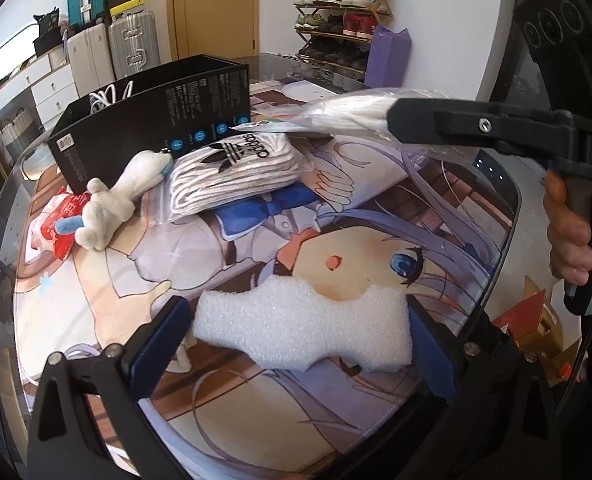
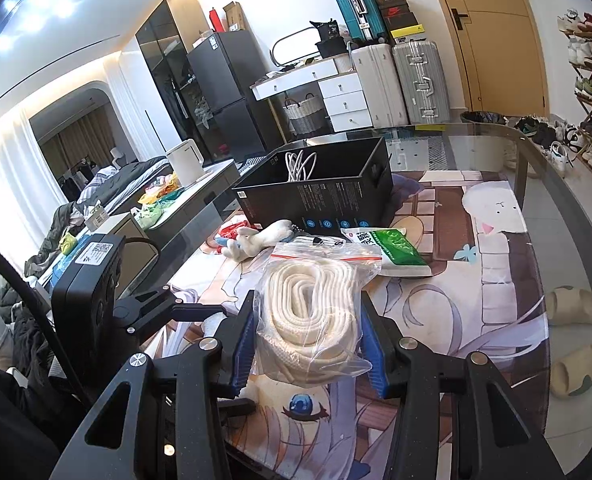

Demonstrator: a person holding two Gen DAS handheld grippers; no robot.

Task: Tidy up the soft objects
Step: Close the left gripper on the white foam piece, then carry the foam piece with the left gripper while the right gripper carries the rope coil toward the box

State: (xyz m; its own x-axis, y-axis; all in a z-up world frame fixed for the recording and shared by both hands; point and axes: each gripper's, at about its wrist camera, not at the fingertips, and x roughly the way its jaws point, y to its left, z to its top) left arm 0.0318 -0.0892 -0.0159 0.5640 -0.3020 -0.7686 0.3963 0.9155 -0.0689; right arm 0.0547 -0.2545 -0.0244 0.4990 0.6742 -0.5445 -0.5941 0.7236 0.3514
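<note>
The left gripper point(image 1: 300, 320) is seen with its jaws spread wide on either side of a white foam piece point(image 1: 302, 326); the piece lies on the printed mat point(image 1: 376, 216), and a narrow gap is visible between the foam and the left pad, while the right end sits at or against the other pad — contact there cannot be settled. No clamping is shown.

The right gripper point(image 2: 308, 340) is closed on a clear zip bag of coiled white rope point(image 2: 316, 304), both blue pads pressed into the plastic; in the left wrist view the same bag point(image 1: 352, 114) is held raised above the mat, with a hand point(image 1: 568, 236) wrapped around the grip of the tool.

Beyond the foam, a bagged bundle of white socks point(image 1: 235, 172) with a black logo is laid on the mat, and a white plush toy point(image 1: 111, 204) is set just beside it, partly over a red-and-white packet point(image 1: 61, 224). A green-and-white packet point(image 2: 392, 250) is seen near the socks.

Behind these stands an open black box point(image 1: 155, 120) — a white cable point(image 2: 300, 166) is coiled inside it. The mat is carried by a glass table point(image 2: 568, 208).
</note>
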